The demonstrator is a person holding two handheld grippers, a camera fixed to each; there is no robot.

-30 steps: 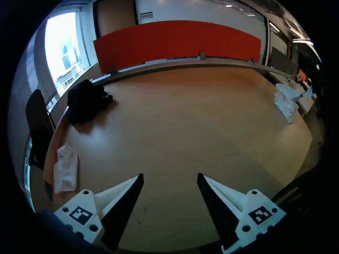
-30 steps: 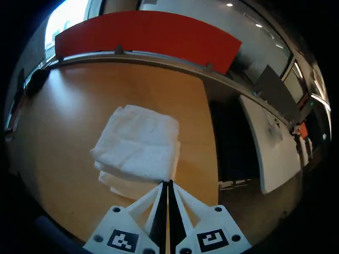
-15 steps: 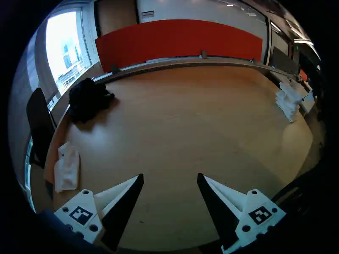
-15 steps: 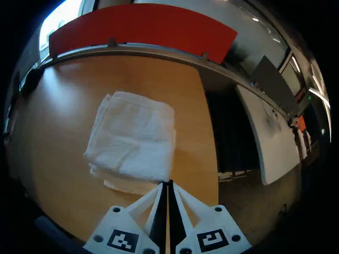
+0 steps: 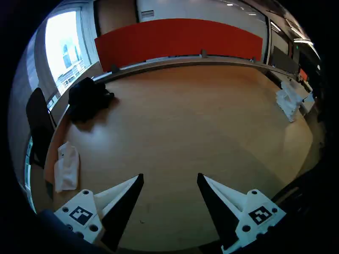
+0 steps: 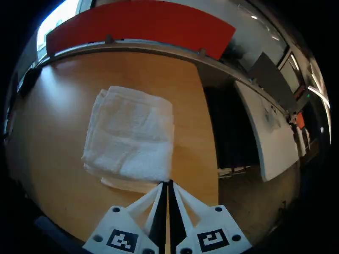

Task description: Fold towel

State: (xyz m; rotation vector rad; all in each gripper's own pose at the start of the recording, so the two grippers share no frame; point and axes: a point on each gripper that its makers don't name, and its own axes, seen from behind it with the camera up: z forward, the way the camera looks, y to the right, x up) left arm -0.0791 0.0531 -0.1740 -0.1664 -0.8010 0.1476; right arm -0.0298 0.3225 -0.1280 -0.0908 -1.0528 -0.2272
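A white towel (image 6: 129,137) lies folded in layers on the wooden table (image 6: 55,122), with a thinner layer sticking out along its near edge. My right gripper (image 6: 168,184) is shut, its tips right at the towel's near right corner; I see nothing between the fingers. In the left gripper view the same white towel stack (image 5: 289,103) sits far off at the table's right end. My left gripper (image 5: 169,178) hangs open over bare wood with nothing between its fingers.
A black bundle (image 5: 87,98) lies at the far left of the table and a white crumpled bag (image 5: 67,166) near its left edge. A dark chair (image 5: 37,122) stands beyond. A red partition (image 5: 178,40) lines the back. The table's right edge (image 6: 207,139) drops to dark floor.
In the right gripper view the towel has shifted up and left and turned a little, its near corner staying by the shut tips. The left gripper view has barely changed.
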